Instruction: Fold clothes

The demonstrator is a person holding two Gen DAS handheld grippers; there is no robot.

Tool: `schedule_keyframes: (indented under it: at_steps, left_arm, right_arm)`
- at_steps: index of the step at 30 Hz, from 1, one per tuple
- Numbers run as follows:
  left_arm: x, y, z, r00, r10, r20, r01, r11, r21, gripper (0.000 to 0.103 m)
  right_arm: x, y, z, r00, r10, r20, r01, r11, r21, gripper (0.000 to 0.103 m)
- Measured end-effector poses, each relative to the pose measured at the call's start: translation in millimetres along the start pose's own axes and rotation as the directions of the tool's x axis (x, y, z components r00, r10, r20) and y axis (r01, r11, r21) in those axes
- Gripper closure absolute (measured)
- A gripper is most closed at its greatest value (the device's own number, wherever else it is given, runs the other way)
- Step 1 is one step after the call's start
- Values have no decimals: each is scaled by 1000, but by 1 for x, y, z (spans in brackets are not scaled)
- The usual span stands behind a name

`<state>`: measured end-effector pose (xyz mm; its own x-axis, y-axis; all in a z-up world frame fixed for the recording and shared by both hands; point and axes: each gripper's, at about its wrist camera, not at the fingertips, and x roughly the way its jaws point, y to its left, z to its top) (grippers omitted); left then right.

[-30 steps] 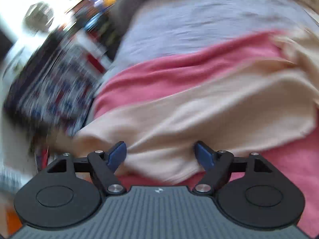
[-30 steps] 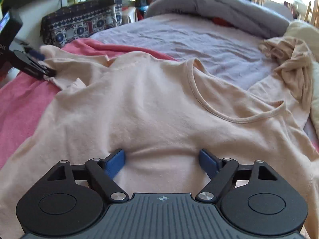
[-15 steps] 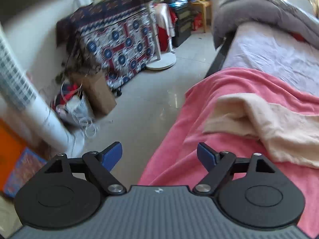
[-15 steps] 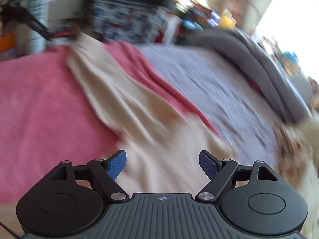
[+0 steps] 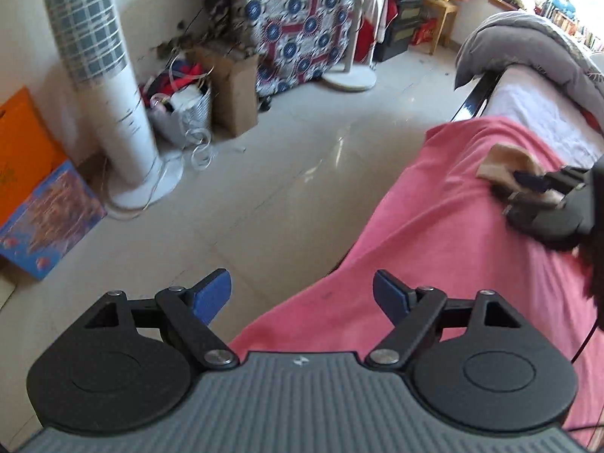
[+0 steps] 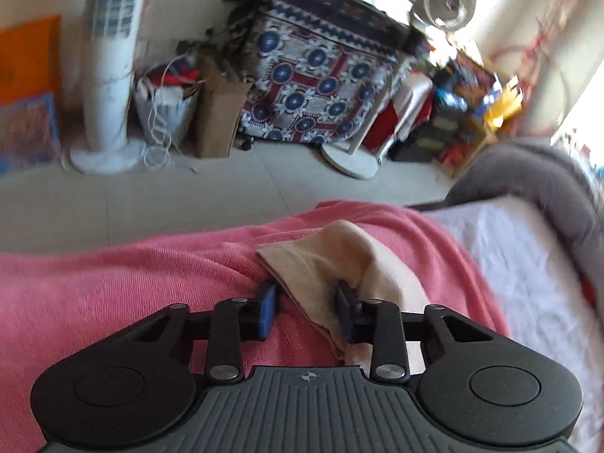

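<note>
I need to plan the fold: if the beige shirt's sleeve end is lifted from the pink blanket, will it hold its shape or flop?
Probably flop: the beige shirt already lies creased and bunched between the right tongs, whose jaws have just been closing around it. It looks thin and light, so it should drape. It may drag on the textured pink blanket.

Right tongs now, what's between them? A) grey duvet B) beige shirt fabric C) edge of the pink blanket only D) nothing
B: the right tongs have just been closing and a fold of the beige shirt sits between the narrowed blue pads, on the pink blanket; whether the pads already press it I cannot tell.
</note>
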<state>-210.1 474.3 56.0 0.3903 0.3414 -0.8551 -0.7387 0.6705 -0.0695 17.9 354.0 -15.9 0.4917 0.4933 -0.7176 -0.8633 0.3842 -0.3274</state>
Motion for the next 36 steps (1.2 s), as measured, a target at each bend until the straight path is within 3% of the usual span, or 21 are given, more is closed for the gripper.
schedule_keyframes:
  at_steps: [3,9,13,16,18,20,22,26,28,30,31,33,34,36]
  left_arm:
    - [4,10,-8,1000,5,-23,-5,1000,-23,20]
    - [9,10,-10,999,-46,-26,44,997,-65,20]
    - [4,-20,-1,989,-146,14,146,989,-1,20]
    - [-2,-61,3,966,-255,30,251,962,106,20]
    - [-5,-100,1,938,-345,21,335,922,193,18]
    - [-8,-148,-4,904,-428,-5,410,863,297,17]
    - [-11,-200,-10,865,-500,-39,472,786,400,16]
    - [-7,-308,-37,781,-607,-146,572,602,558,15]
    - [-2,-361,-55,765,-614,-193,586,541,603,15]
    - [3,-406,-74,782,-584,-217,557,499,664,15]
    - [7,-423,-83,803,-561,-204,521,491,698,14]
    - [13,-454,-102,869,-480,-116,380,501,778,14]
    - [17,-466,-110,895,-441,-71,312,504,806,14]
    - [27,-475,-114,929,-369,2,211,535,818,14]
  right_arm:
    - [-20,-17,9,999,31,36,-35,992,118,98]
    - [-76,-95,18,987,6,164,-77,896,437,98]
    - [-112,-152,-15,978,-117,170,13,859,513,98]
    - [-136,-190,-51,968,-224,110,133,837,530,98]
    - [-158,-212,-77,953,-296,57,224,822,524,98]
    - [-184,-229,-107,930,-368,7,313,801,511,98]
    - [-211,-237,-138,900,-433,-43,396,774,495,98]
    - [-261,-263,-194,852,-500,-153,504,710,491,98]
    - [-278,-279,-216,835,-516,-192,538,688,488,98]
    - [-291,-289,-240,821,-524,-227,562,671,484,98]
    - [-294,-291,-250,814,-529,-239,573,665,478,98]
    - [-300,-294,-273,801,-539,-261,594,656,466,98]
    - [-304,-296,-284,795,-541,-273,602,651,462,98]
    - [-308,-295,-302,797,-518,-311,603,645,470,98]
